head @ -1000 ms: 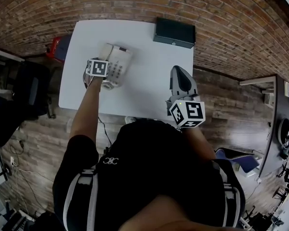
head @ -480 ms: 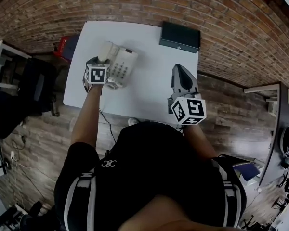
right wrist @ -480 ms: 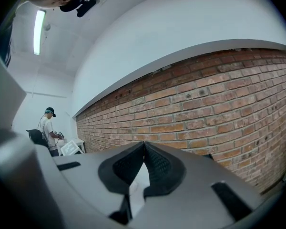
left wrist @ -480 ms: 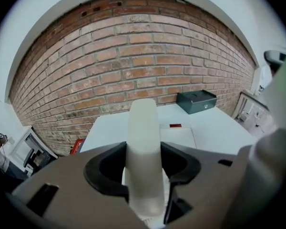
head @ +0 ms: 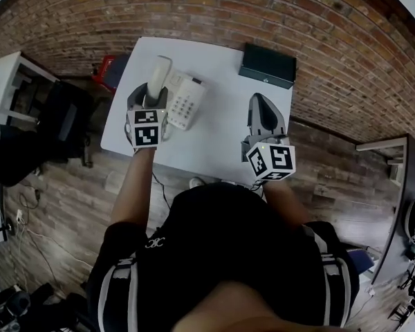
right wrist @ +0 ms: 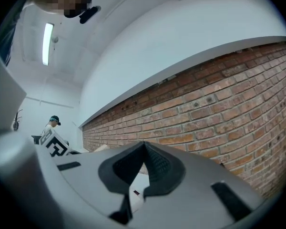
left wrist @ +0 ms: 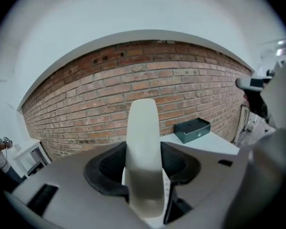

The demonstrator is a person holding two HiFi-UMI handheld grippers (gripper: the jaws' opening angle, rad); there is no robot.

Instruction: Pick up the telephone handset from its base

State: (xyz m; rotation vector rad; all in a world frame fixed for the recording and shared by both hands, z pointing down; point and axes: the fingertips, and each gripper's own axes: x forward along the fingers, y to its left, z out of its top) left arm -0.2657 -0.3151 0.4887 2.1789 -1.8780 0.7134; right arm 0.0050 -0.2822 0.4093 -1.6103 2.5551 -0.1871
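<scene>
The cream handset (head: 158, 75) stands nearly upright between the pads of my left gripper (head: 149, 97), lifted clear of the white phone base (head: 185, 101) with its keypad on the white table (head: 221, 133). In the left gripper view the handset (left wrist: 142, 147) fills the gap between the black pads, and my left gripper (left wrist: 142, 173) is shut on it. My right gripper (head: 261, 102) hovers over the table's right part, apart from the phone. In the right gripper view its tips meet, so my right gripper (right wrist: 144, 144) is shut with nothing in it.
A dark box (head: 268, 65) sits at the table's far right corner, by the brick wall; it also shows in the left gripper view as a dark box (left wrist: 192, 129). A red object (head: 109, 70) and a black chair (head: 62, 123) stand left of the table.
My left gripper has risen with the handset, which was down at the base and now stands above it. The right gripper has barely moved.
</scene>
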